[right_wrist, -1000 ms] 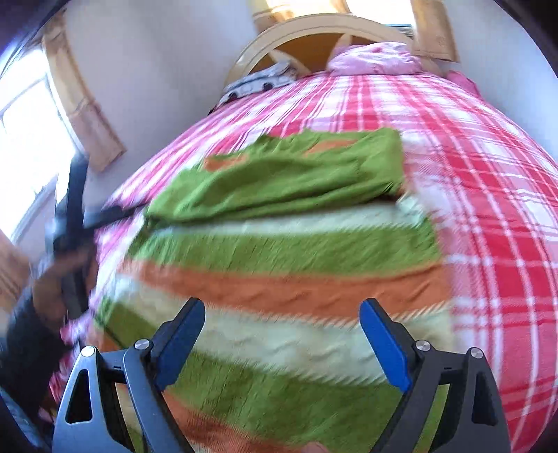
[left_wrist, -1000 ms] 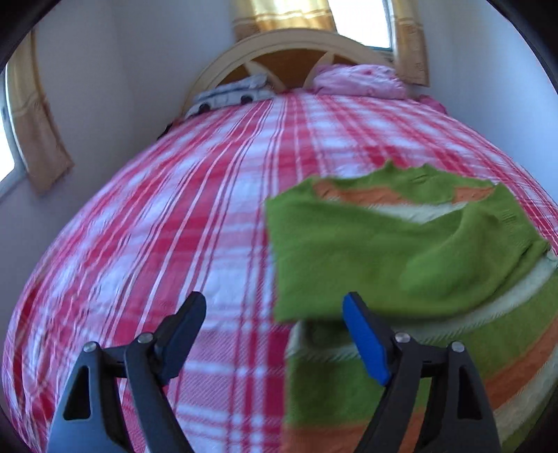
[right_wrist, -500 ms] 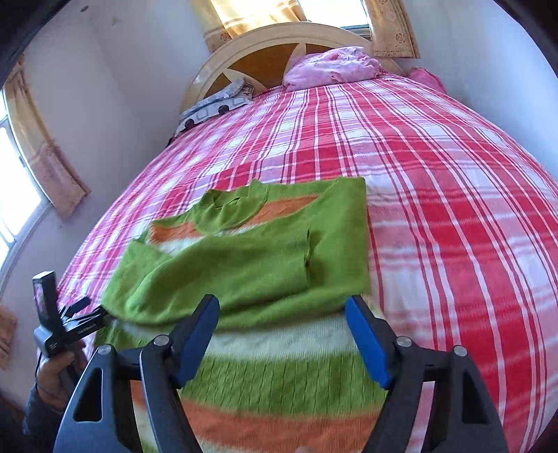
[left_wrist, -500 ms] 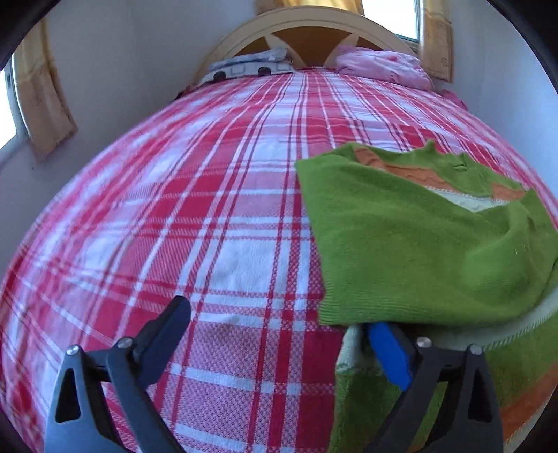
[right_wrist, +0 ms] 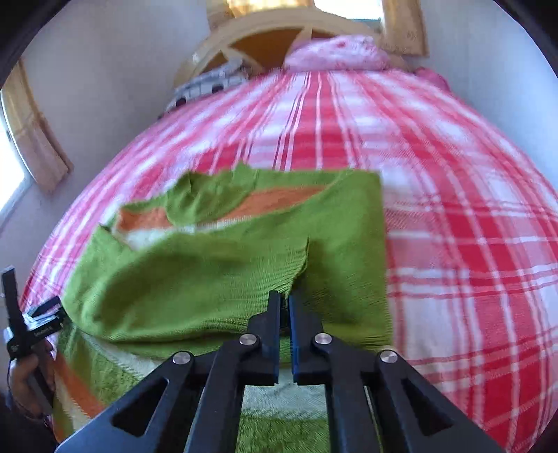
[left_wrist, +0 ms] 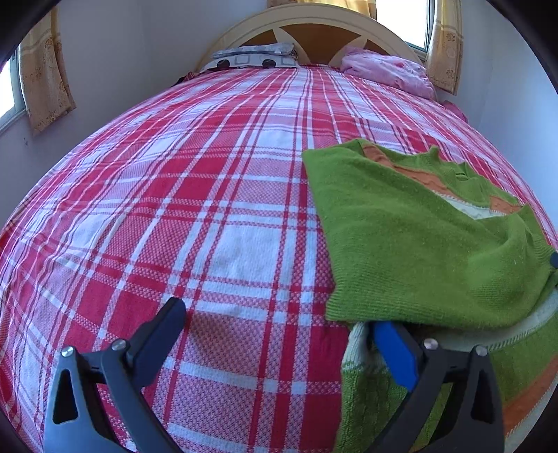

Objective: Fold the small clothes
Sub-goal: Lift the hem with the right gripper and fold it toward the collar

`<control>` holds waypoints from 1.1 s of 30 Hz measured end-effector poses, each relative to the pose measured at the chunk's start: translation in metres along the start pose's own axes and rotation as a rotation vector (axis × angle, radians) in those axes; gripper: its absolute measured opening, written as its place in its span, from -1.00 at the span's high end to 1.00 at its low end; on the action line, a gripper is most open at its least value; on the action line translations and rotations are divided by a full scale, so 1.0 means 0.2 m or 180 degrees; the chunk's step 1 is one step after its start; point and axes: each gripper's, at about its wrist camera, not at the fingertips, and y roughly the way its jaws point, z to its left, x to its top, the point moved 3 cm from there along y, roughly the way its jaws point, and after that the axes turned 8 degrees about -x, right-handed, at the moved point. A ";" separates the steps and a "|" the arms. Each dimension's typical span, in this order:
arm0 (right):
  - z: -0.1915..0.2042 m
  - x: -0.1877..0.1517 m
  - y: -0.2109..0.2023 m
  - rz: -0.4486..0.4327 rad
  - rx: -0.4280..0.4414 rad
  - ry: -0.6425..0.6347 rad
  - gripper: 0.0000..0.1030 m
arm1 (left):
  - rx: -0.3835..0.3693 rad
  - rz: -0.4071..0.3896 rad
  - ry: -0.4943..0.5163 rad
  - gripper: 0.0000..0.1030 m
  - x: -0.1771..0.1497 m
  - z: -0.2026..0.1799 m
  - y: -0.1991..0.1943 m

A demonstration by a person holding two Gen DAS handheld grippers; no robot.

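A green sweater (left_wrist: 418, 251) with orange and cream stripes lies on the red plaid bedspread (left_wrist: 174, 209), its sleeves folded across the body. My left gripper (left_wrist: 279, 334) stands wide open at the sweater's left edge. Its blue finger (left_wrist: 394, 348) is tucked under the folded sleeve's edge and the black one hovers over bare bedspread. In the right wrist view the sweater (right_wrist: 209, 278) fills the middle. My right gripper (right_wrist: 284, 299) is shut, its tips pinching the green sleeve where a crease runs into them. At the left edge a hand (right_wrist: 24, 379) holds the left gripper (right_wrist: 31, 327).
A curved wooden headboard (left_wrist: 314, 31) stands at the far end, with a patterned pillow (left_wrist: 254, 57) and a pink bundle (left_wrist: 387, 69) before it. White walls close in on both sides, with a curtained window (left_wrist: 42, 80) on the left. The bedspread (right_wrist: 470, 244) stretches right of the sweater.
My right gripper moved forward over the sweater and went from wide open to shut on the folded sleeve. My left gripper dropped lower, its blue finger slipping under the sleeve's edge.
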 end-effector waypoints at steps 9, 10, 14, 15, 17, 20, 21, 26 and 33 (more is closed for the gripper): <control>-0.06 -0.10 -0.01 0.0024 -0.0272 -0.0325 0.88 | -0.0097 0.0016 -0.0005 -1.00 -0.01 0.00 -0.02; -0.05 -0.11 -0.03 0.0012 -0.0291 -0.0352 0.76 | -0.0134 0.0035 -0.0028 -1.00 -0.02 0.01 -0.04; -0.03 -0.10 -0.15 -0.0132 -0.0406 -0.0364 0.02 | -0.0127 -0.0202 -0.0225 -1.00 -0.07 0.08 -0.22; -0.01 -0.07 -0.19 -0.0249 -0.0414 -0.0390 0.02 | -0.0129 -0.0288 -0.0237 -1.00 -0.07 0.08 -0.26; 0.06 -0.02 -0.23 -0.0345 -0.0216 -0.0442 0.02 | -0.0122 -0.0487 -0.0264 -1.00 -0.02 0.09 -0.34; 0.18 0.06 -0.16 -0.0186 0.0309 -0.0364 0.02 | -0.0122 -0.0583 -0.0244 -1.00 0.09 0.05 -0.33; 0.22 0.09 -0.12 -0.0072 0.0594 -0.0245 0.02 | -0.0126 -0.0548 -0.0204 -1.00 0.13 0.02 -0.29; 0.43 0.10 0.15 0.0347 0.0779 -0.0175 0.02 | -0.0060 -0.0066 0.0093 -1.00 0.14 -0.11 -0.02; 0.56 -0.13 0.07 0.0285 -0.0039 -0.1195 0.02 | -0.0299 0.0107 0.0021 -1.00 0.02 -0.10 0.03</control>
